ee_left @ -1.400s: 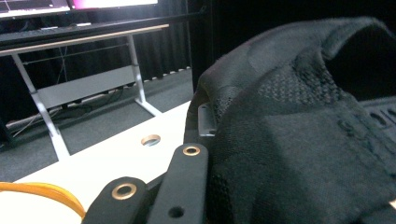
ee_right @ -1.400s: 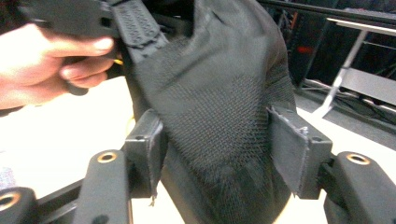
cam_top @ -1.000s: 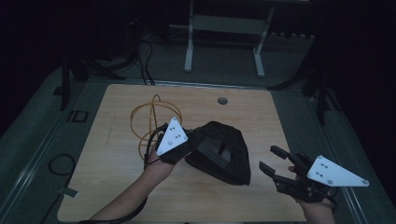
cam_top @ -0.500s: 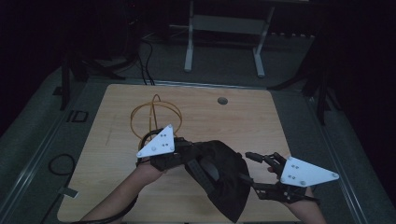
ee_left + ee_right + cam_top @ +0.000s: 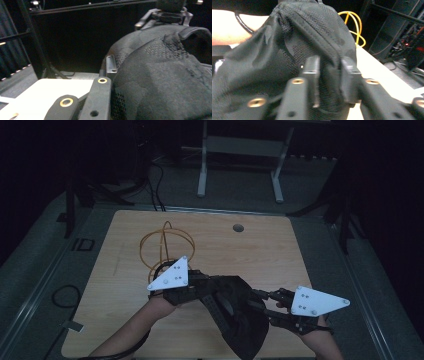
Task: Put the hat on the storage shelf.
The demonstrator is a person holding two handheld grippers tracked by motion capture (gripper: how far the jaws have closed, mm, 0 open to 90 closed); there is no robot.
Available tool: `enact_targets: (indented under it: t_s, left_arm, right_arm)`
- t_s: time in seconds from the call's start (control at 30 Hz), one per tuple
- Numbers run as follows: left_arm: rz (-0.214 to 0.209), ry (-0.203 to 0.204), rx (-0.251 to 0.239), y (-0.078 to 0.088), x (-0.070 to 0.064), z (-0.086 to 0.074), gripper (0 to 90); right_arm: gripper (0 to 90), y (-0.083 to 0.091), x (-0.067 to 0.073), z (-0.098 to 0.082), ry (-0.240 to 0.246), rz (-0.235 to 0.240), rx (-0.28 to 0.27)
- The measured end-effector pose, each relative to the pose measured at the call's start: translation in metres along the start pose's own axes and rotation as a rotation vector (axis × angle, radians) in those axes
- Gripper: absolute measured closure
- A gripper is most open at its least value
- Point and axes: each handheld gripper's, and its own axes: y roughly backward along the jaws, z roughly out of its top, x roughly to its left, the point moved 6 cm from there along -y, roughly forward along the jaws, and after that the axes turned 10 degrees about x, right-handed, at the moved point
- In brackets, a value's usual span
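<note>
Both grippers hold 1 black bag [image 5: 240, 317] above the table [image 5: 260, 245]. The left gripper [image 5: 192, 287] is clamped on its fabric; the right gripper [image 5: 260, 302] has just been closing, its jaws pinching a fold. What the bag contains cannot be told.

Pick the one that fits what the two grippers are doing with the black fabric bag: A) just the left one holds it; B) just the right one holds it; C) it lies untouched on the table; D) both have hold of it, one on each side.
D: the left gripper clamps one side of the black fabric bag, and the right gripper has fabric pinched between its jaws.

The bag [image 5: 240, 315] lies before the cable coil [image 5: 162, 247] on the table [image 5: 260, 250].
</note>
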Motion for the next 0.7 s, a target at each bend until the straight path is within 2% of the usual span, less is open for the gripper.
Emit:
enact_targets:
  t_s: [0.07,0.13,0.33,0.37,0.4,0.47,0.5,0.6,0.7]
  left_arm:
    - [0.006,0.011,0.004,-0.001,0.001,0.000,89.1]
    - [0.011,0.013,0.010,-0.002,0.002,-0.001,89.1]
    - [0.025,0.012,0.033,-0.002,0.003,-0.002,88.5]
    - [0.040,0.007,0.036,-0.003,0.004,-0.002,87.8]
    - [0.047,0.008,0.053,-0.003,0.004,-0.002,83.8]
    - [0.086,0.010,0.062,-0.001,0.006,-0.002,69.5]
    - [0.097,0.014,0.072,0.000,0.007,-0.003,66.7]
    - [0.131,0.022,0.097,0.004,0.008,-0.008,61.5]
    - [0.165,0.030,0.115,0.010,0.009,-0.013,60.6]
  right_arm:
    - [87.6,-0.001,0.000,-0.001,-0.005,-0.001,0.002]
    - [88.3,-0.002,0.000,-0.001,-0.005,-0.014,0.008]
    - [88.9,0.006,0.000,0.002,-0.035,0.011,-0.039]
    - [88.9,0.007,0.000,0.002,-0.037,0.013,-0.042]
    - [88.9,0.008,-0.001,0.003,-0.040,0.013,-0.048]
    - [88.9,0.012,-0.001,0.005,-0.046,0.024,-0.065]
    - [88.9,0.014,-0.002,0.006,-0.048,0.016,-0.074]
    - [88.9,0.020,-0.006,0.008,-0.058,-0.010,-0.093]
    - [88.9,0.024,-0.012,0.009,-0.069,-0.044,-0.099]
